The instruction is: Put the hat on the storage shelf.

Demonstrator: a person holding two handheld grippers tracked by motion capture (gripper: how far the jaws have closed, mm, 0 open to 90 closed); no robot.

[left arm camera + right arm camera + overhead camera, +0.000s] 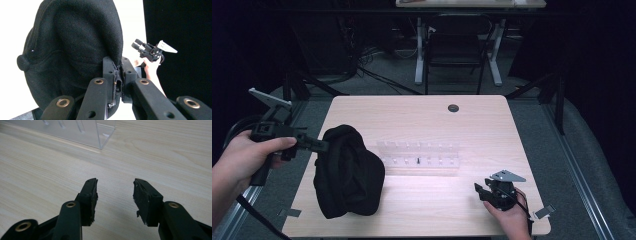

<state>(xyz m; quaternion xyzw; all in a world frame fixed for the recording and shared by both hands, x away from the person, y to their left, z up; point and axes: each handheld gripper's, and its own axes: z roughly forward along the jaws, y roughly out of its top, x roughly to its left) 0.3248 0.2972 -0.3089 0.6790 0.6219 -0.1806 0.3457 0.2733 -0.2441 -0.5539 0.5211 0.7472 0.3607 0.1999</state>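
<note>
one black knitted wool cap (348,170) hangs at the left edge of the pale wooden table (472,120), its rim pinched by the clamped left gripper (319,145) (lifted off the tabletop). one clear acrylic rack (419,156) stands mid-table. the right gripper (482,192) rests near the front right, jaws apart and holding nothing.

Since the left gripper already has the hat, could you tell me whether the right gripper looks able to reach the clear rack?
Probably yes. The right gripper rests open on bare table, with nothing between it and the clear rack; the black hat hangs off to the side in the left gripper.
</note>
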